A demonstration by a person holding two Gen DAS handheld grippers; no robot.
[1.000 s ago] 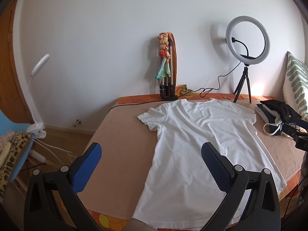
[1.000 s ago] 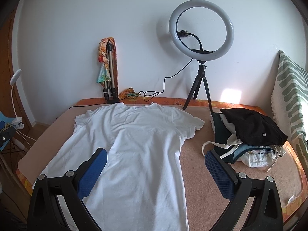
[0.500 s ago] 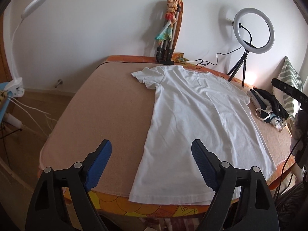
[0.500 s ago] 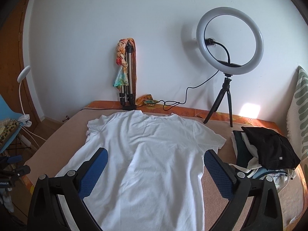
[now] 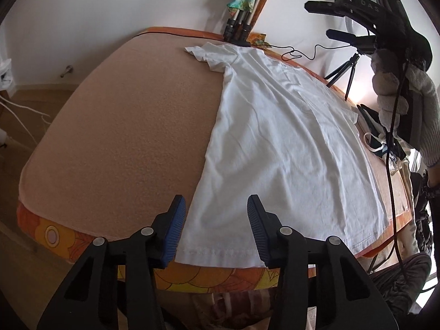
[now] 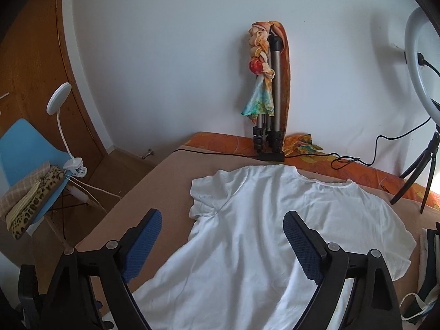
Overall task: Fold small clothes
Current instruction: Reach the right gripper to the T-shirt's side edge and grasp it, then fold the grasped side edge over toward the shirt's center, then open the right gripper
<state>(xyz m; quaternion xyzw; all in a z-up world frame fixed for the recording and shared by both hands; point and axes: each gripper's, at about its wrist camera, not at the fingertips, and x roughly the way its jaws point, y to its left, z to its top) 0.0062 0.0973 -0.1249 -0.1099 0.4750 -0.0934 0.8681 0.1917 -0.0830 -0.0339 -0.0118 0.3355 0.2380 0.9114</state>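
Beneath both tongs stretches a bed (image 5: 115, 115) with a peach-coloured cover, and on it a white T-shirt (image 5: 277, 148) lies spread flat, its hem at the near edge and its neck toward the far wall. Ahead of the left tongs (image 5: 216, 231), the shirt's near hem corner lies under the gap between the blue pads; the jaws have just been closing but stand apart, and whether they touch the cloth cannot be told. Over the shirt's upper part the right tongs (image 6: 222, 243) are released too, having narrowed only slightly, the left sleeve (image 6: 209, 195) lying ahead between the pads. Far right of the left tongs, a gloved hand (image 5: 390, 82) carries the other tool. Beyond the shirt's collar, a folded tripod (image 6: 271, 104) wrapped in a colourful scarf leans at the wall.
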